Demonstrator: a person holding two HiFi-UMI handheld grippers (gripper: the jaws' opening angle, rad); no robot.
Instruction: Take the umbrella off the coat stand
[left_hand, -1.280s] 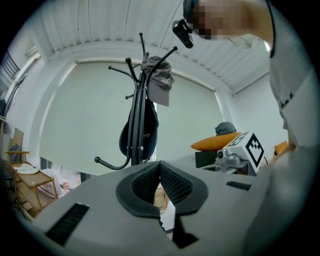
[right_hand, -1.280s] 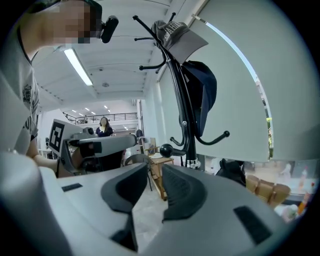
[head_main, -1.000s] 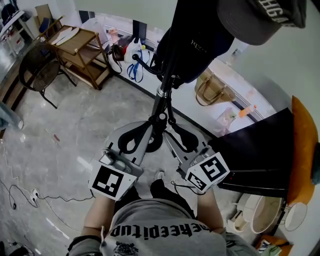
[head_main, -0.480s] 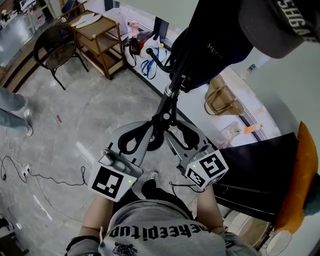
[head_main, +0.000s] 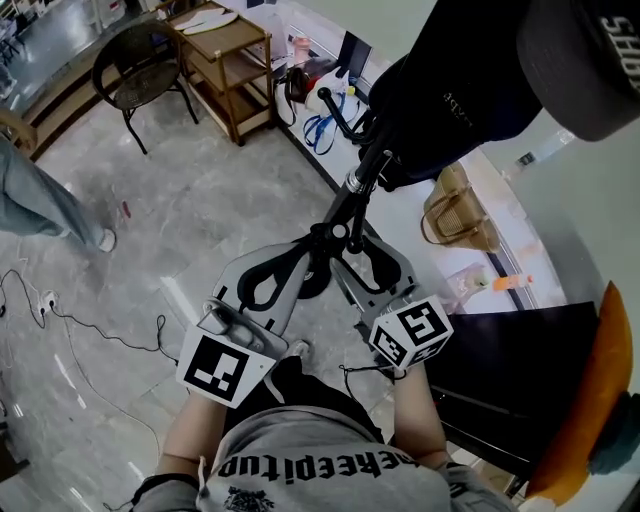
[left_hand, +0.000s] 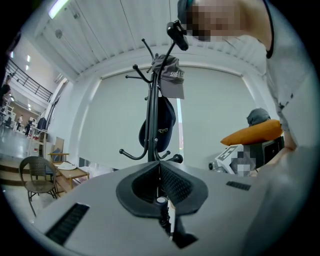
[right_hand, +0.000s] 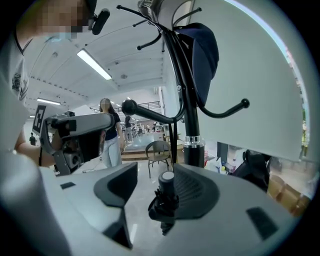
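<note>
2 claws close on 1 coat stand (head_main: 340, 210), its pole rising just beyond their tips. Overhead hang 1 grey cap (head_main: 590, 60) and 1 dark blue cloth piece (head_main: 450, 90), crowding the hooks. The umbrella cannot be told apart from this dark gear in any view. Out past the left claw (left_hand: 159, 164) stand 1 wicker chair (head_main: 140, 60) and 1 wooden trolley (head_main: 235, 60). To the right claw's (right_hand: 155, 170) outer side are 1 woven bag (head_main: 455, 215) and 1 black cabinet (head_main: 500, 370). Both forearms reach forward, claws aimed roughly level at the pole. The left claw's jaws are pressed together, nothing seen between them. The right claw's jaws, just opening, stand spread and grip nothing.
</note>
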